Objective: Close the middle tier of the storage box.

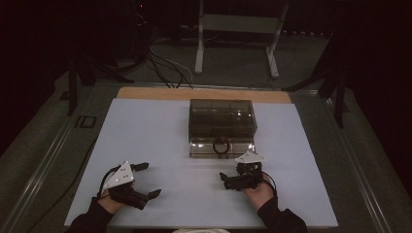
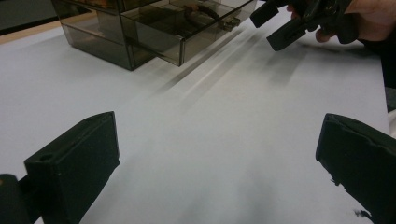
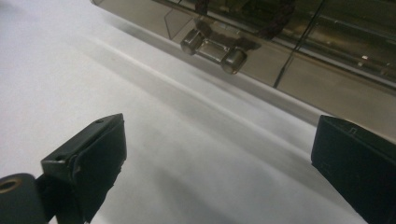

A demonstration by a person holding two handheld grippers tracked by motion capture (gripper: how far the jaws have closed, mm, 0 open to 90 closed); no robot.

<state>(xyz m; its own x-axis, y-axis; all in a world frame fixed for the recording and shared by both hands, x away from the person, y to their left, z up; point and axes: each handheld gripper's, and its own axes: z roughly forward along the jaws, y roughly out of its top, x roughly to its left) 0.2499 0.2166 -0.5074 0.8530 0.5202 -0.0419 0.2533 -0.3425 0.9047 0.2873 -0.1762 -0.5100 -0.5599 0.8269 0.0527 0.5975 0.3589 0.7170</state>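
A smoked box [image 1: 222, 120] is standing on the white table [image 1: 145, 141], its drawer [image 1: 221, 148] pulled out toward the person and holding a dark ring [image 1: 221, 146]. The right gripper [image 1: 238, 180] is resting just before the drawer, jaws spread and empty. The left gripper [image 1: 145, 180] is lying well left of the box, jaws likewise apart.

Ring [image 3: 243, 14] in the drawer cut off above

A smoky brown see-through plastic drawer box [image 1: 222, 121] sits on the plain white tabletop [image 1: 155, 145]; its dark ring [image 1: 221, 146] looks black, and both grippers' jaws are matte black.
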